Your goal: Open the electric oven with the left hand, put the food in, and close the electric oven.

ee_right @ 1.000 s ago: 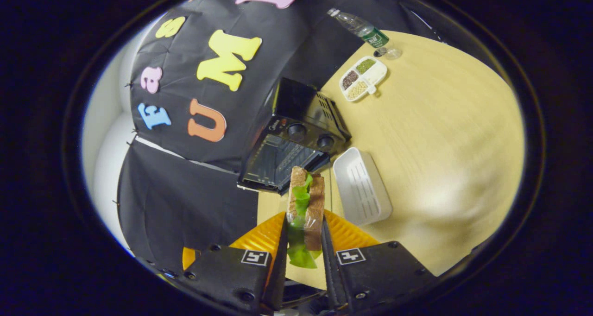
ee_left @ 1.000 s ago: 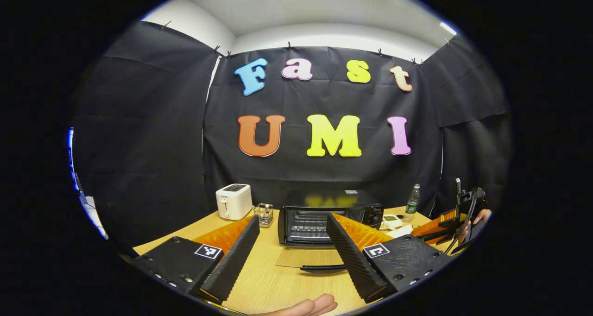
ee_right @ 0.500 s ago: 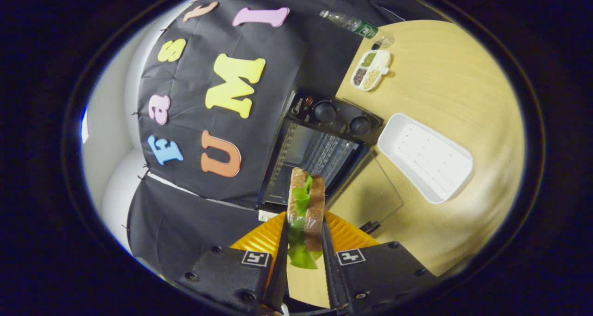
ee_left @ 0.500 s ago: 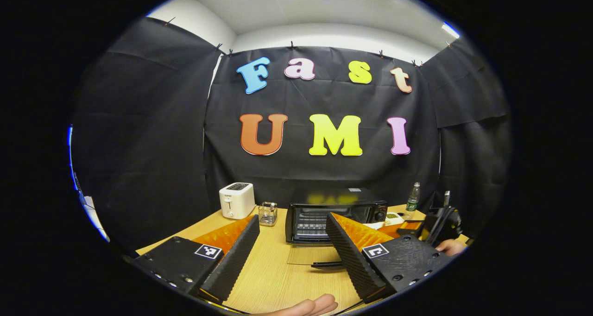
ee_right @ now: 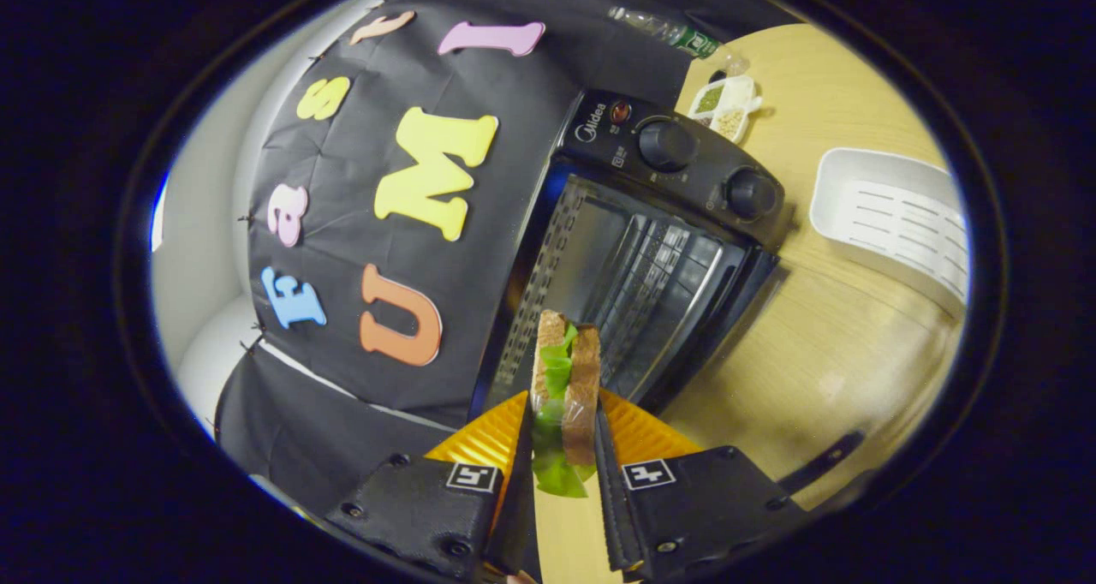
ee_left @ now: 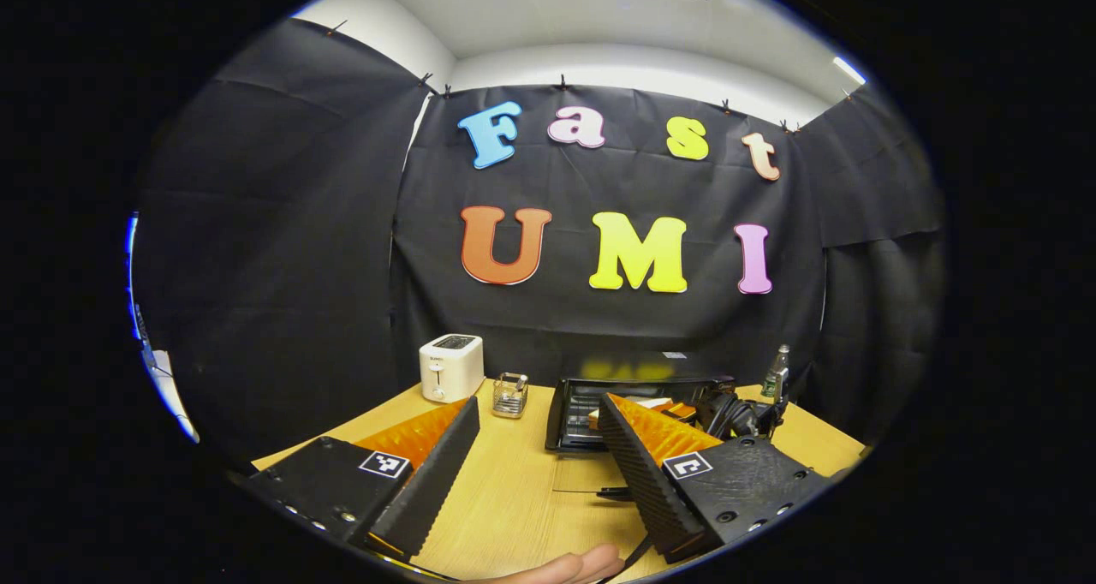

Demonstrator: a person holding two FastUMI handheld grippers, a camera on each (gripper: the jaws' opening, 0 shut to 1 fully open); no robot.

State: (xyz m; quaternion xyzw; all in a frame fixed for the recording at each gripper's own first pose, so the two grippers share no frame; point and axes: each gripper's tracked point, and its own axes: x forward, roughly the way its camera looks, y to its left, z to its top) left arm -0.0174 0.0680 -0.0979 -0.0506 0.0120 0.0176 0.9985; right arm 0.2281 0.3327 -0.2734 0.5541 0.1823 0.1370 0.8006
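The black electric oven (ee_right: 651,250) stands with its door down flat on the table and a wire rack showing inside. A sandwich (ee_right: 565,370) of brown bread and green lettuce stands on edge between the fingers of my right gripper (ee_right: 561,408), which is shut on it just in front of the oven's mouth. In the left gripper view the oven (ee_left: 599,396) sits at the back of the table, and the right gripper (ee_left: 728,413) is at its opening. My left gripper (ee_left: 535,460) hangs open and holds nothing, short of the door's handle (ee_left: 612,491).
A white toaster (ee_left: 451,367) and a small glass holder (ee_left: 509,394) stand left of the oven. Right of it are a white tray (ee_right: 899,220), a small sectioned dish (ee_right: 726,109) and a bottle (ee_right: 676,34). A fingertip (ee_left: 565,567) shows at the bottom edge.
My right gripper has carried the sandwich from beside the white tray up to the oven's open mouth. My left gripper has drawn back slightly and stays open.
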